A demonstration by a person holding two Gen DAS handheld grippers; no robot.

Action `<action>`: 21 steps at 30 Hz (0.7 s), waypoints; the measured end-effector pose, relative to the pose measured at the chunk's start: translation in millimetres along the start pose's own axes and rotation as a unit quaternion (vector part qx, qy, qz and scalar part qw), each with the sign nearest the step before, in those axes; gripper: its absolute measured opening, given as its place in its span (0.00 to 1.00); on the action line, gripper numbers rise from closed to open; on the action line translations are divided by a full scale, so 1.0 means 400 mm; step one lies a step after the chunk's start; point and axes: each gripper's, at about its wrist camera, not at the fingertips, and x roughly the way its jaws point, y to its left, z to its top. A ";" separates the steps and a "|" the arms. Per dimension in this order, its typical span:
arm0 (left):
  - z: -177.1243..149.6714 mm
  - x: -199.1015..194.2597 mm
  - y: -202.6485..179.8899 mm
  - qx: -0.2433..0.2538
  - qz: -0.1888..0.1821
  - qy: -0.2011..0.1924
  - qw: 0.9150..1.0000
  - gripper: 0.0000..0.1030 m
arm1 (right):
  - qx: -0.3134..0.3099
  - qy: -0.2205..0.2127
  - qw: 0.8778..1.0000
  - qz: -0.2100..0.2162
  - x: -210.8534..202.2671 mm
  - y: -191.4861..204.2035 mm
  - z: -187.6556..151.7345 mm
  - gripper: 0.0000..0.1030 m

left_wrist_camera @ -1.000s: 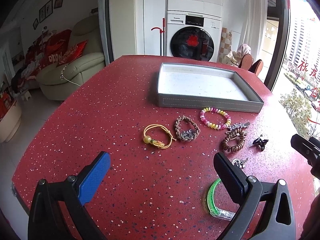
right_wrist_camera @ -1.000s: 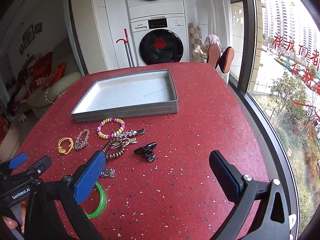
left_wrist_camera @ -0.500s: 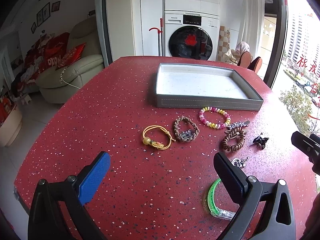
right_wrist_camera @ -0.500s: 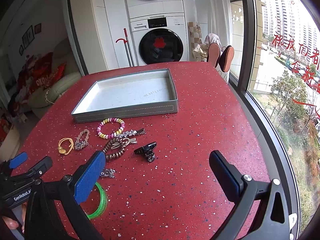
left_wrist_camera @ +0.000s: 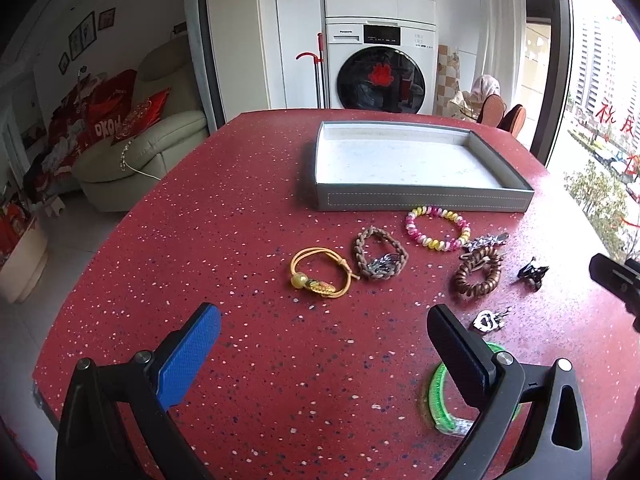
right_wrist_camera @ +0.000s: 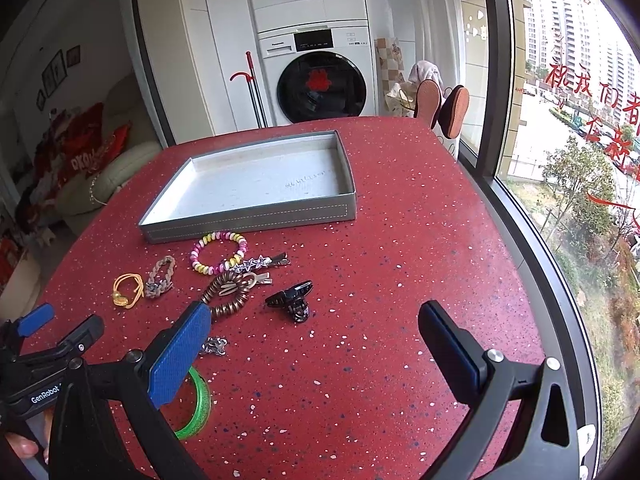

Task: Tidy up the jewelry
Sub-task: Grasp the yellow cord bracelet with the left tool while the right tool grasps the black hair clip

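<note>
Both tools hovered with fingers apart over the red surface (left_wrist_camera: 240, 240).
The left tool (left_wrist_camera: 324, 340) and right tool (right_wrist_camera: 316, 340) held nothing; bracelets (left_wrist_camera: 436, 228), hair clips (right_wrist_camera: 290, 300) and a green bangle (right_wrist_camera: 198, 408) lay before the grey tray (right_wrist_camera: 248, 222), none inside it.

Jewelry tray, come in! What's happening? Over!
Left gripper open, right gripper open, both holding nothing. Tray has nothing in it; bracelets and clips on the table. Nothing in the way.
</note>
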 end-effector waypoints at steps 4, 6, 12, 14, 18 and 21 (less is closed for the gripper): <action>0.008 0.020 0.017 0.010 -0.002 0.010 1.000 1.00 | 0.004 0.013 1.000 0.000 0.015 -0.017 0.008 1.00; 0.018 0.035 0.028 0.017 -0.011 0.017 1.000 1.00 | 0.009 0.027 1.000 0.004 0.032 -0.029 0.016 1.00; 0.061 0.098 0.071 0.009 -0.031 0.037 0.999 1.00 | 0.009 0.068 0.997 0.019 0.086 -0.044 0.031 1.00; 0.068 0.120 0.077 0.007 -0.034 0.044 0.998 1.00 | 0.003 0.087 0.996 0.026 0.110 -0.040 0.026 0.95; 0.065 0.163 0.068 0.018 -0.037 0.060 0.997 1.00 | -0.011 0.127 0.991 0.041 0.161 -0.019 0.012 0.83; 0.063 0.186 0.053 0.027 -0.038 0.066 0.997 1.00 | -0.028 0.139 0.989 0.043 0.186 0.000 0.008 0.76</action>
